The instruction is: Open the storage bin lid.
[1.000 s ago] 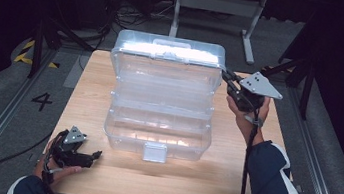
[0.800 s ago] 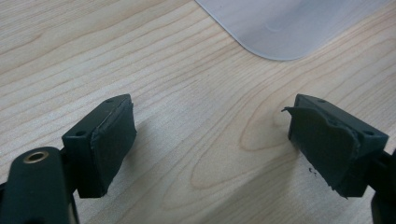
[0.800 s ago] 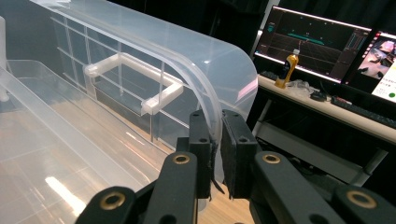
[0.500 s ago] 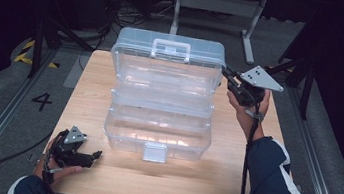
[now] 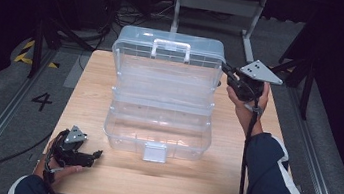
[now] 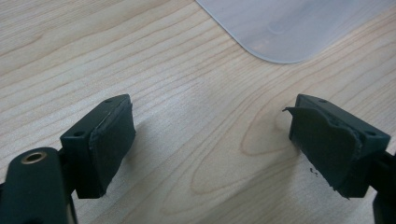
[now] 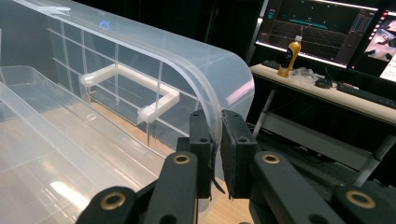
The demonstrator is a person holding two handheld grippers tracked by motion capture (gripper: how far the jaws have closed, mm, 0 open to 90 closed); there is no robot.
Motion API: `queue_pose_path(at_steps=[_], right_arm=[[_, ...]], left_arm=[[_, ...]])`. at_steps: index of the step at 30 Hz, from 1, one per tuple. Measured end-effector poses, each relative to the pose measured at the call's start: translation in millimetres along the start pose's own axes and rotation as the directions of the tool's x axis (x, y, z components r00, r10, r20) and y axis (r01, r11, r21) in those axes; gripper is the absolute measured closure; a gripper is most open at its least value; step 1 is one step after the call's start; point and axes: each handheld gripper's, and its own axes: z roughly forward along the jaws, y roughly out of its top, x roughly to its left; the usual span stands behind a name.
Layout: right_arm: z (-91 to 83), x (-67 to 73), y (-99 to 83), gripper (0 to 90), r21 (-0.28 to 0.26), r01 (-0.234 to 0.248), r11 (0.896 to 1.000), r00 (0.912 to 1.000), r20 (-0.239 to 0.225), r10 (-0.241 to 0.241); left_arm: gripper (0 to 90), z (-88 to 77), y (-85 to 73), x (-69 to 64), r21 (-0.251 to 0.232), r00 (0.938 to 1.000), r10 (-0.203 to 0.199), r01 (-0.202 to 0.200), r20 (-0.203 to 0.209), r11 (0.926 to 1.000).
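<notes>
The clear plastic tiered storage box (image 5: 161, 103) stands open in the middle of the pale wooden surface (image 5: 96, 82), and its raised lid (image 7: 154, 74) is what the right gripper (image 7: 215, 154) has hold of. That gripper's 2 fingers (image 7: 236, 154) are pressed nearly together on the lid's curved right rim, 1 inside the rim and 1 outside, so the thin plastic edge runs up between them. From that grip the lid stretches away to the gripper's left, its long axis running across the far side of the box, with the white carrying handle (image 5: 171, 50) at its top edge. The lid leans back, roughly upright, on the side farthest from the person.

Below it the trays step down toward the person, ending at the front compartment with its white latch (image 5: 154, 151). As far as the clear walls let me see, every tray looks empty.

The left gripper (image 5: 82, 155) rests low on the surface near the box's front left corner, well apart from the lid. Its fingers (image 6: 107, 142) are spread wide with nothing between them. The right hand is clearly the one placed to move the lid.
</notes>
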Motion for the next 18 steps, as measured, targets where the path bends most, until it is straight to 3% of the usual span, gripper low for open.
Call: queue_pose_path(at_steps=[5,18], right_arm=[[5.1,-3.7,1.1,84.3,0.007,-0.027,1.0,0.9996,-0.002,0.027],[17.6,-9.7,4.9,84.2,0.038,-0.042,0.998,0.9991,0.006,0.042]], left_arm=[[14.7,0.1,0.1,0.0,0.0,1.0,0.001,-0.001,0.0,1.0],[14.7,-0.3,0.2,-0.1,0.004,1.0,0.0,0.0,-0.002,1.0]])
